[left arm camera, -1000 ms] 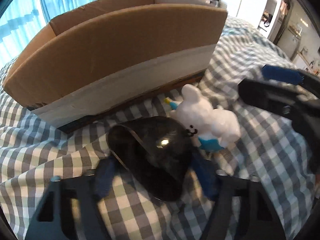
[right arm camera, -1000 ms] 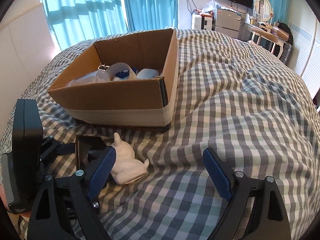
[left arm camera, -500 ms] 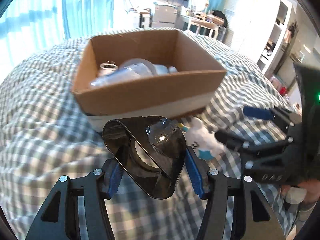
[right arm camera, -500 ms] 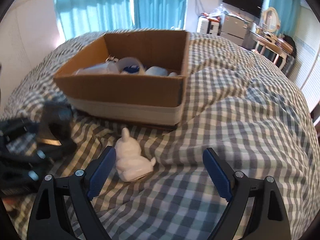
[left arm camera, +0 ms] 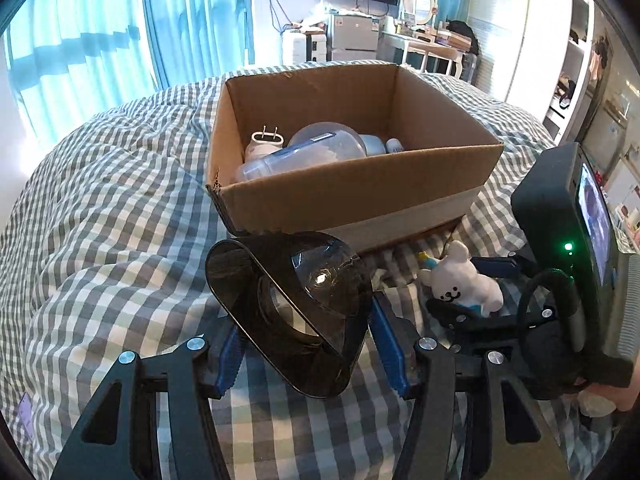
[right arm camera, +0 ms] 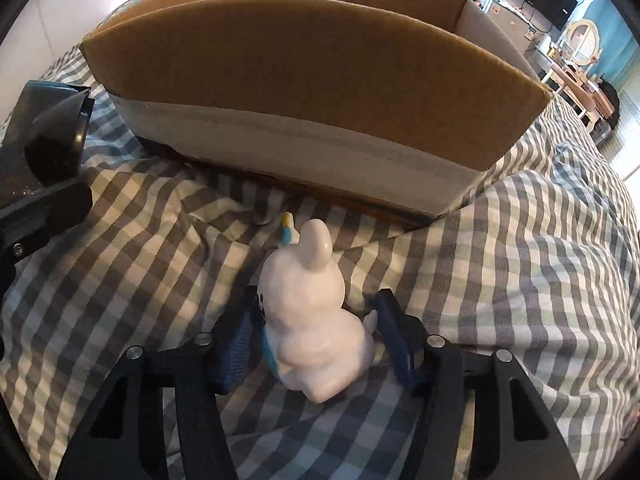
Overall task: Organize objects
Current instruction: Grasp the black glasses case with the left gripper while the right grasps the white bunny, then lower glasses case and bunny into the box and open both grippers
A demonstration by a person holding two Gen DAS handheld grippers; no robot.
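Glossy white rabbit figurine [right arm camera: 312,316], checked bedding [right arm camera: 520,280]

The left wrist view is taken from above and looks down over the near wall of the cardboard box [left arm camera: 360,196], so its inside is seen, with the room's far end behind. The right wrist view is set lower and closer, facing the same box wall [right arm camera: 312,92] side-on from just above the checked bedcover [right arm camera: 540,264]. The box, the bedcover and the white rabbit figurine [left arm camera: 464,286] [right arm camera: 316,320] are shared by both views.
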